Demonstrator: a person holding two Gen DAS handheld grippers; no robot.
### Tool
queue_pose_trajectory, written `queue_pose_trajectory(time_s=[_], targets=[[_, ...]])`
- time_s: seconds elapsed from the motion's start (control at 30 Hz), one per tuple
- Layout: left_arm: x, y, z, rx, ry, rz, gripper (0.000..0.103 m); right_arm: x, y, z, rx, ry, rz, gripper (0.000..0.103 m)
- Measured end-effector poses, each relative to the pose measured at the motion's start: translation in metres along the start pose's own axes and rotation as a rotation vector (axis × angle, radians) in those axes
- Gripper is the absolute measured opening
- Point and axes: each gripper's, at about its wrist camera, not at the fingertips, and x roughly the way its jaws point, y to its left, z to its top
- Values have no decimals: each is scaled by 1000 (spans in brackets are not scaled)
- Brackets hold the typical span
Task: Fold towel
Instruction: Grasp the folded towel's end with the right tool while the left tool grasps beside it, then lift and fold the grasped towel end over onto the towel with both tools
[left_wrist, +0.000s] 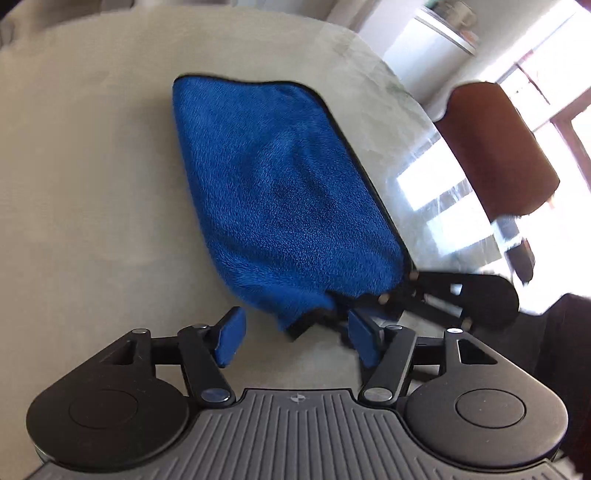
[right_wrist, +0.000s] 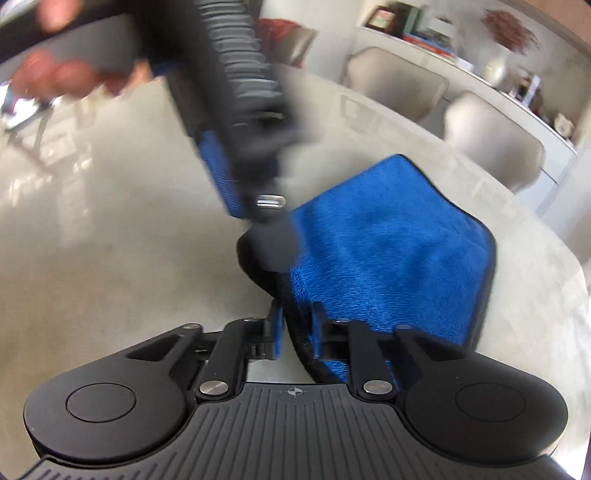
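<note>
A blue plush towel with a dark hem lies folded on the pale table. My left gripper is open just short of the towel's near corner, its blue pads apart and empty. My right gripper is nearly closed on the towel's near hemmed edge, which runs between its blue pads. In the left wrist view the right gripper shows at the towel's near right corner. In the right wrist view the left gripper crosses the frame, blurred, above the towel.
The table's rounded edge runs on the right, with a brown chair beyond it. Two pale chairs and a shelf of books stand past the table's far side. A hand holds the left gripper.
</note>
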Motion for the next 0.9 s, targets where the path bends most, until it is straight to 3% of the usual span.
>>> queue_pose_trajectory(time_s=[0.23, 0.43, 0.53, 0.63, 0.73, 0.8, 0.87, 0.9], targets=[[-2, -30, -20, 494, -97, 160, 68, -14, -45, 14, 211, -35, 88, 13], [16, -62, -27, 856, -161, 298, 68, -20, -53, 21, 188, -25, 125, 13], [24, -72, -29, 957, -155, 317, 68, -20, -53, 23, 173, -13, 144, 13], [26, -80, -30, 1020, -161, 271, 62, -18, -51, 24, 161, -2, 149, 13], [35, -76, -27, 1015, -114, 236, 37, -18, -50, 24, 157, -3, 152, 13], [39, -71, -21, 986, -63, 215, 15, -17, -50, 23, 156, -1, 144, 15], [39, -67, -19, 983, -51, 207, 13, -18, -49, 20, 145, 4, 126, 19], [38, -65, -18, 983, -47, 204, 12, -20, -48, 18, 130, 5, 111, 28]])
